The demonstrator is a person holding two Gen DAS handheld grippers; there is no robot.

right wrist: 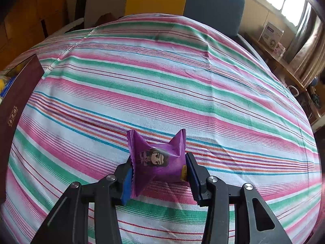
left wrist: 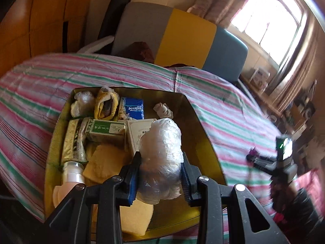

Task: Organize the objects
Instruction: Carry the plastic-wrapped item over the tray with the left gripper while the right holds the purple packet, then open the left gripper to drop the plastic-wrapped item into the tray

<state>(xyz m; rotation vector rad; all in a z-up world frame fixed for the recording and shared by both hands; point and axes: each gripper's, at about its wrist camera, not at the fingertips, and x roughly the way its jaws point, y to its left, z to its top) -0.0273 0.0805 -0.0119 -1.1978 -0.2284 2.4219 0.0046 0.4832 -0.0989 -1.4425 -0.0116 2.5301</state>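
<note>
Bright window [left wrist: 266, 22] at the far right, curtains beside it, and a grey, yellow and blue panelled headboard [left wrist: 174, 34] behind a surface covered in pink, green and white striped cloth [right wrist: 162, 77]. Resting on that cloth, an open gold-lined box [left wrist: 203, 126], already partly filled: along its far wall a crumpled white wad [left wrist: 81, 103], a rolled yellow towel [left wrist: 106, 103] and a blue Tempo tissue pack [left wrist: 133, 108]; nearer, a green-and-white carton [left wrist: 105, 131], a white box [left wrist: 138, 134], a long pale sachet [left wrist: 74, 140] against the left wall, a pale bottle with a white cap [left wrist: 69, 178] in the near left corner, and yellow cloth [left wrist: 105, 162] spread across the bottom. Small knotted white bundle [left wrist: 163, 110] lying alone toward the far right of the box. Above the box's near half, left gripper [left wrist: 161, 170] clamped on a crinkled clear plastic bag [left wrist: 160, 154], blue pads pressing both sides, the bag bulging up and forward past the fingertips. Over bare striped cloth well right of the box, right gripper [right wrist: 159, 174] closed on a purple snack packet [right wrist: 157, 158] printed with a cartoon face, crimped corners sticking up, pads squeezing its left and right ends. Dark maroon outer side of the box [right wrist: 18, 101] at the left edge of the right wrist view.
</note>
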